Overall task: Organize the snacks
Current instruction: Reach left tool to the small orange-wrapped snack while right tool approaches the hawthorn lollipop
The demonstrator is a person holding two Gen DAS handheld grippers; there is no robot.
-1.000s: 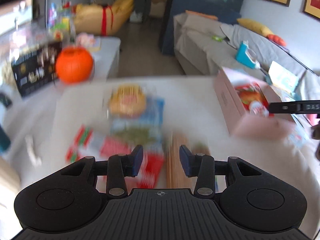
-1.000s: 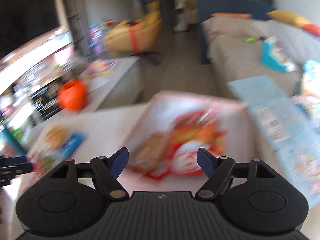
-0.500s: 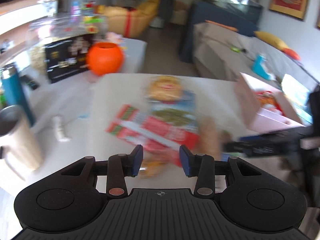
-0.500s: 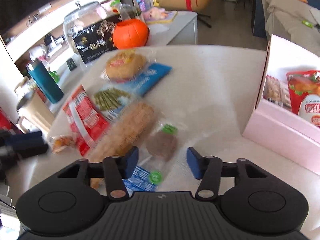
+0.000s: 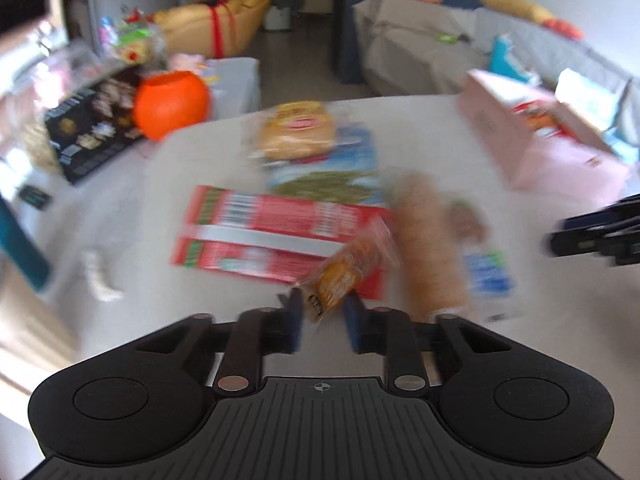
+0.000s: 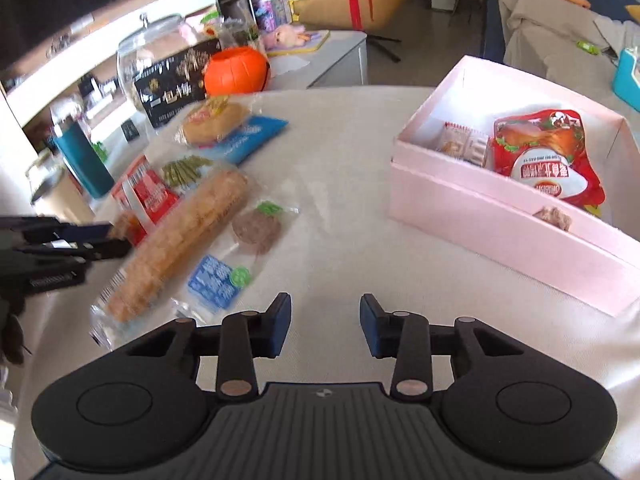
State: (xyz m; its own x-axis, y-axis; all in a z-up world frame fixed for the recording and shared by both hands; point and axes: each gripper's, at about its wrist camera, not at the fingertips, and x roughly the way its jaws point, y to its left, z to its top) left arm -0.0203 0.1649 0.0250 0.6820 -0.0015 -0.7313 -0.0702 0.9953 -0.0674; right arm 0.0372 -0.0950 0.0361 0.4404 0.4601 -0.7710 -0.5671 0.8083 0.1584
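My left gripper (image 5: 322,308) is shut on a small orange snack packet (image 5: 346,270), held just above the table. Beyond it lie a red snack pack (image 5: 268,232), a long biscuit roll (image 5: 430,240), a green-bean pack (image 5: 328,186) and a round bun (image 5: 298,130). My right gripper (image 6: 324,322) is open and empty above the bare table, between the biscuit roll (image 6: 184,240) and the pink box (image 6: 500,220). The box holds a red chicken-leg pack (image 6: 548,156) and small packets. The left gripper shows at the left of the right wrist view (image 6: 96,240).
An orange pumpkin pot (image 6: 236,70), a black printed box (image 6: 176,80) and a glass jar (image 6: 156,44) stand at the table's far left. A teal bottle (image 6: 82,160) and a cup (image 6: 60,196) stand at the left edge. A sofa lies beyond.
My left gripper has closed on the orange packet and lifted it. My right gripper has drawn back from the pink box to the middle of the table, still open.
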